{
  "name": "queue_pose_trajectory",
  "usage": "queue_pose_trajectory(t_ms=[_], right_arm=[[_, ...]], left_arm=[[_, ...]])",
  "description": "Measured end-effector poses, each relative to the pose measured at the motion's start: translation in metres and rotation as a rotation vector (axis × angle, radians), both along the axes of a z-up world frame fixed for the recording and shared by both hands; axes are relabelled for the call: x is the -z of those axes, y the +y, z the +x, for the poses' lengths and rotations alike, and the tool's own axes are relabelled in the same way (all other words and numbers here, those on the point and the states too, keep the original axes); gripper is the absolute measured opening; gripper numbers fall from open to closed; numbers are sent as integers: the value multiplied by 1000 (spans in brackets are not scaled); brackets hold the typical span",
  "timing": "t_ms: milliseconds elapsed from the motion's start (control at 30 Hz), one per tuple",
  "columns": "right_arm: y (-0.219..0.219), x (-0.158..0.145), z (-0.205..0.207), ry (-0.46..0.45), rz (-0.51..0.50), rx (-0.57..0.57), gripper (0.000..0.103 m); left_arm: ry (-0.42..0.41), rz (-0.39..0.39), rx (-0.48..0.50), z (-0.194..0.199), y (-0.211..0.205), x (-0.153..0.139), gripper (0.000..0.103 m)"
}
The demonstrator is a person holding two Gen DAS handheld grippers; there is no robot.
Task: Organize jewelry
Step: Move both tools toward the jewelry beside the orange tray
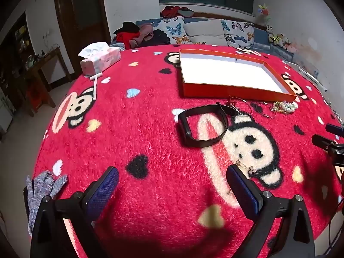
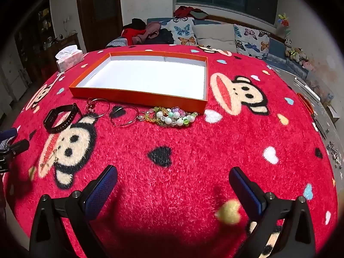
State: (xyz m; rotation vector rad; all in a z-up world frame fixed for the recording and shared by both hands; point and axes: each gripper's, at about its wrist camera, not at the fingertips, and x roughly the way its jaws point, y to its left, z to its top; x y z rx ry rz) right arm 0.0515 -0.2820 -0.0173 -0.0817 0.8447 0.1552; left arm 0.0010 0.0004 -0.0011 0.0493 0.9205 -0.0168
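Note:
An orange tray with a white inside (image 1: 236,90) (image 2: 137,97) lies on the red monkey-print blanket. In front of it lie a black watch band (image 1: 202,126) (image 2: 61,118), two thin bangles (image 2: 97,107) (image 2: 125,116) and a heap of bead bracelets (image 2: 172,117) (image 1: 284,106). A small gold chain piece (image 1: 247,167) (image 2: 50,160) lies nearer, just beyond my left gripper's right finger. My left gripper (image 1: 172,175) is open over bare blanket. My right gripper (image 2: 173,175) is open too, nothing between its fingers.
A pink tissue pack (image 1: 101,61) (image 2: 69,59) sits at the blanket's far left. A grey knit glove (image 1: 40,190) hangs off the near left edge. More small trinkets (image 2: 334,154) lie at the far right edge. A sofa with butterfly cushions (image 2: 215,34) stands behind.

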Motion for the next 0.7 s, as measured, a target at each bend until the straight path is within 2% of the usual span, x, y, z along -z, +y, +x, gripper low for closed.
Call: queue_pose_trajectory(t_ms=[167,267,500,700], right_arm=[[0,-1,-1,-9,-6,2,103],[0,-1,0,-2,-5,0,103],[0,-1,0,-2,-3,0,103],[3,-4,-1,-4,-3,-8,103]], left_arm=[[18,0,2,5,3,3,103],[-2,21,31,3,-5,-1,103],[-18,-1,33,1,-2,-5,103],[9,-17,12,7,7,-1,103]])
